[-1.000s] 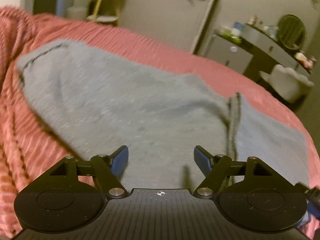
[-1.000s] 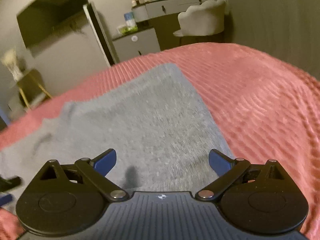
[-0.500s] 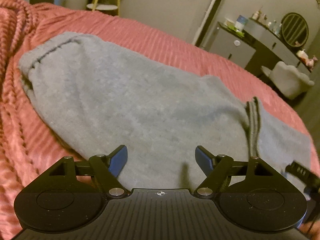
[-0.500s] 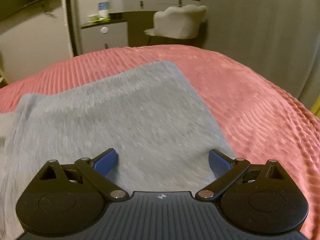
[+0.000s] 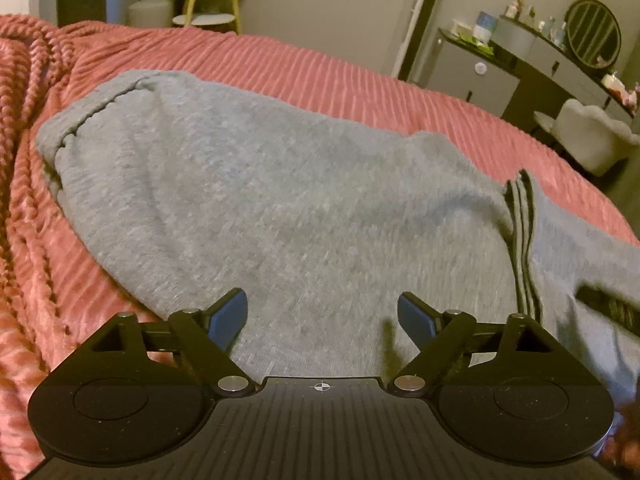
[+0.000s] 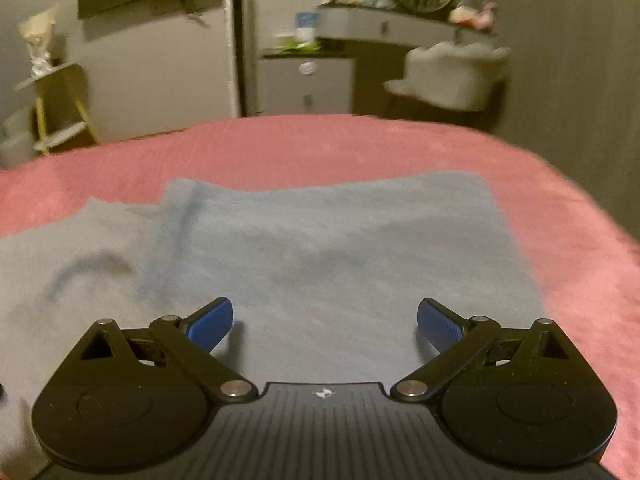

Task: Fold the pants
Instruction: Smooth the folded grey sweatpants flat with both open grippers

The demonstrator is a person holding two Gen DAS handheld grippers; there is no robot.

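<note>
both spread wide above grey pants (image 5: 288, 208) on pink bedspread (image 5: 320, 76): left gripper (image 5: 322, 314), right gripper (image 6: 325, 322); no legible writing.

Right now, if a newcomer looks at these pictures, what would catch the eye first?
First the grey pants, spread wide across the pink ribbed bedspread and filling the middle of both views. Next, the left gripper and the right gripper, low in the foreground, both over the cloth with jaws open and holding nothing.
</note>
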